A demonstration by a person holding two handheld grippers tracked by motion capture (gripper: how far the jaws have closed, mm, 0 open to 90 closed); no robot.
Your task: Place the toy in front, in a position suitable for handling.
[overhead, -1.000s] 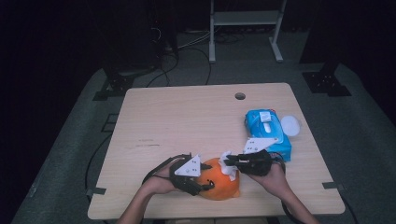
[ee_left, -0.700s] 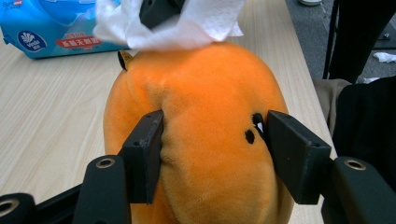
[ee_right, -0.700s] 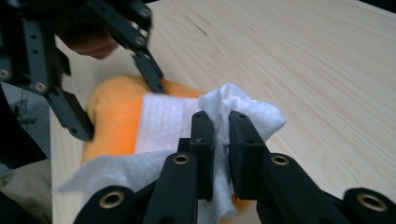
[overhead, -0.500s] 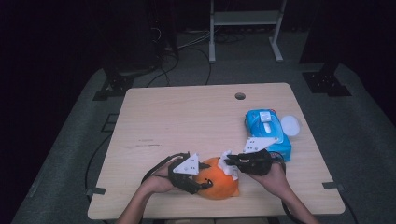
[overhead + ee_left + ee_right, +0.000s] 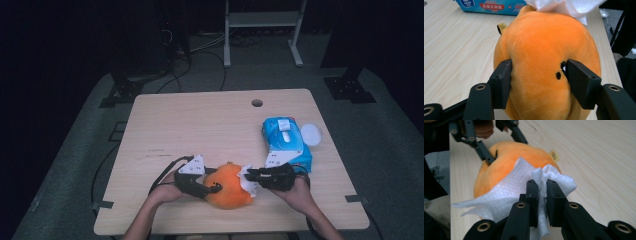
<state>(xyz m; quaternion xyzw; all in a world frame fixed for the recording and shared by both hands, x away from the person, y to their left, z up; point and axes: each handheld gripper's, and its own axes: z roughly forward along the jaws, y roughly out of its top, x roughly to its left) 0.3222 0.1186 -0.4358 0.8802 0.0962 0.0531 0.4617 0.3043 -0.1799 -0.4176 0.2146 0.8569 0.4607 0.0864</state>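
An orange plush toy [image 5: 229,186] lies near the table's front edge. My left gripper [image 5: 212,189] is shut on its left side; in the left gripper view both black pads press into the plush toy [image 5: 541,57]. My right gripper [image 5: 248,176] is shut on a white wet wipe [image 5: 248,179], which rests against the toy's right top. In the right gripper view the wipe [image 5: 516,187] is pinched between the pads [image 5: 533,192] and drapes over the plush toy [image 5: 499,165], with the left gripper [image 5: 499,147] beyond it.
A blue pack of wet wipes [image 5: 286,142] lies at the right of the wooden table [image 5: 200,125], with a white lid [image 5: 311,134] beside it. A round cable hole [image 5: 257,103] sits near the far edge. The pack also shows in the left gripper view [image 5: 491,5].
My left gripper and the plush toy have shifted slightly. The right gripper with the wipe has stayed almost in place on the toy.
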